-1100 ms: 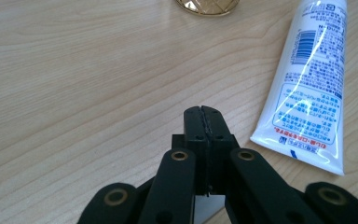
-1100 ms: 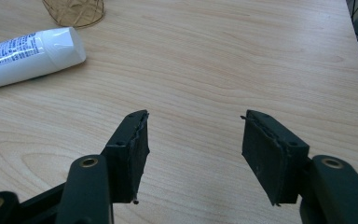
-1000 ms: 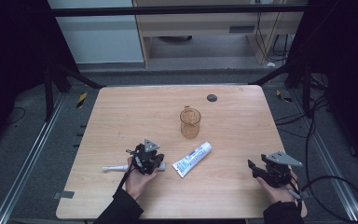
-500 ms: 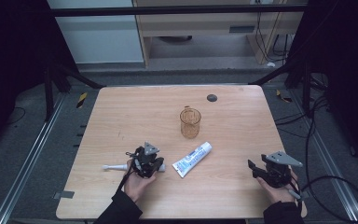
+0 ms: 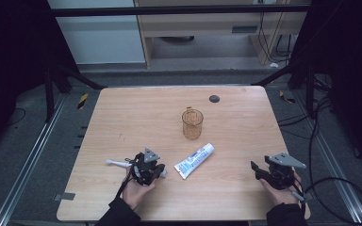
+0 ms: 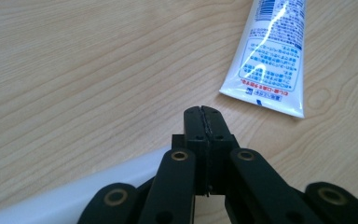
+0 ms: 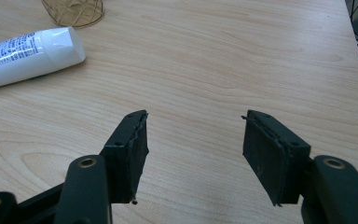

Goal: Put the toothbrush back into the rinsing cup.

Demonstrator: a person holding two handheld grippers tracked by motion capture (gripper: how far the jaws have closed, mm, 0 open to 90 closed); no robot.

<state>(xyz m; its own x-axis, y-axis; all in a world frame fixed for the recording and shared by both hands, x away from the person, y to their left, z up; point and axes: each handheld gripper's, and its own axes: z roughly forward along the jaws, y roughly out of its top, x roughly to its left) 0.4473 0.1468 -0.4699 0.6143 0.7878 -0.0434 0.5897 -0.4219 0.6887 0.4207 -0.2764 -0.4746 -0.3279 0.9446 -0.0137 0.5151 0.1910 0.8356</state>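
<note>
Left claw [image 5: 154, 172]: jaws pressed together over a white toothbrush [image 5: 115, 163], held nothing.
Right claw [image 7: 193, 140]: jaws kept apart, empty.
Toothpaste tube [image 5: 194, 160]: laid on the counter [image 5: 136, 117] between both claws.

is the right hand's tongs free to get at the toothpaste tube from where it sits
Probably yes. The right tongs stand open, nothing between them, and bare table lies between them and the toothpaste tube. The cup stands behind the tube, out of that path.
</note>
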